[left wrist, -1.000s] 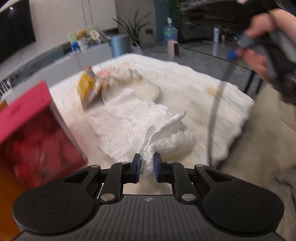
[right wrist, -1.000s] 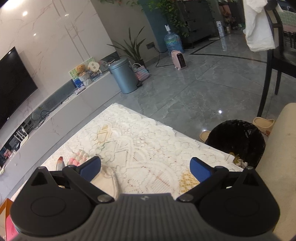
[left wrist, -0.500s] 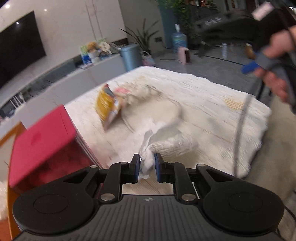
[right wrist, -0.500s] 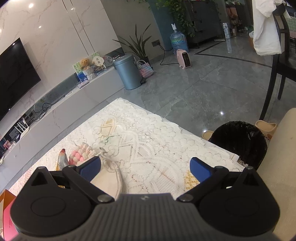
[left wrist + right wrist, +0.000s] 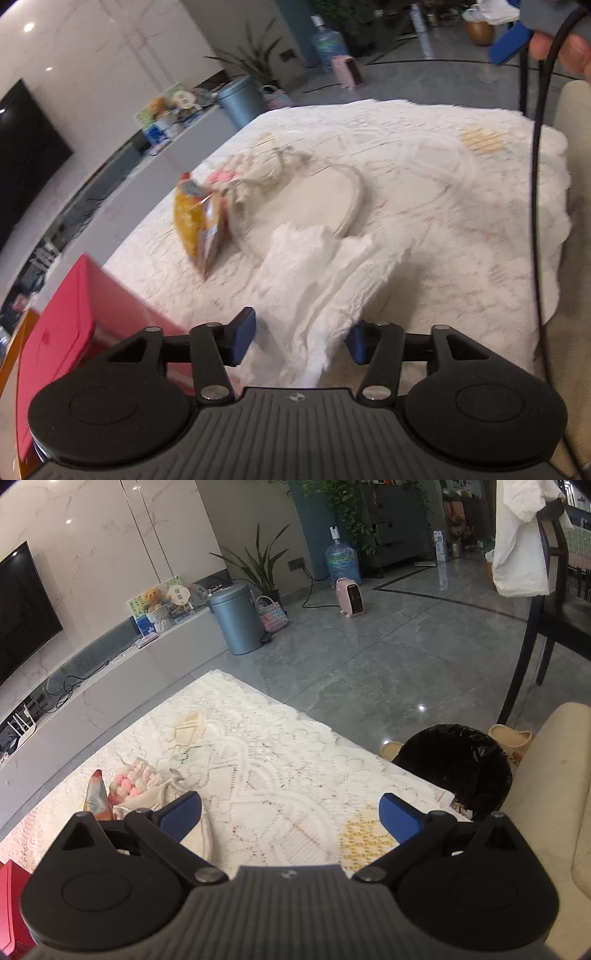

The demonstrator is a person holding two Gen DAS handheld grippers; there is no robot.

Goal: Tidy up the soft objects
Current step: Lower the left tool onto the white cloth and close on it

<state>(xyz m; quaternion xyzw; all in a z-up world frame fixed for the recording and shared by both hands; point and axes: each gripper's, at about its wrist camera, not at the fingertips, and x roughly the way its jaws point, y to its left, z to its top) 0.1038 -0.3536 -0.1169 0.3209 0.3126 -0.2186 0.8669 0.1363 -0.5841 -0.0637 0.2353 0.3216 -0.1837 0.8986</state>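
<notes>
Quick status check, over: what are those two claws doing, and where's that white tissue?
Left gripper just opened, white tissue loose between its jaws. Right gripper open, empty. Snack bag and red box sit close by.

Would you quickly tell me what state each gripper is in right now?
Left gripper: jaws have just been opening; the white tissue lies loose between them, no longer pinched.
Right gripper: open, holding nothing.
</notes>
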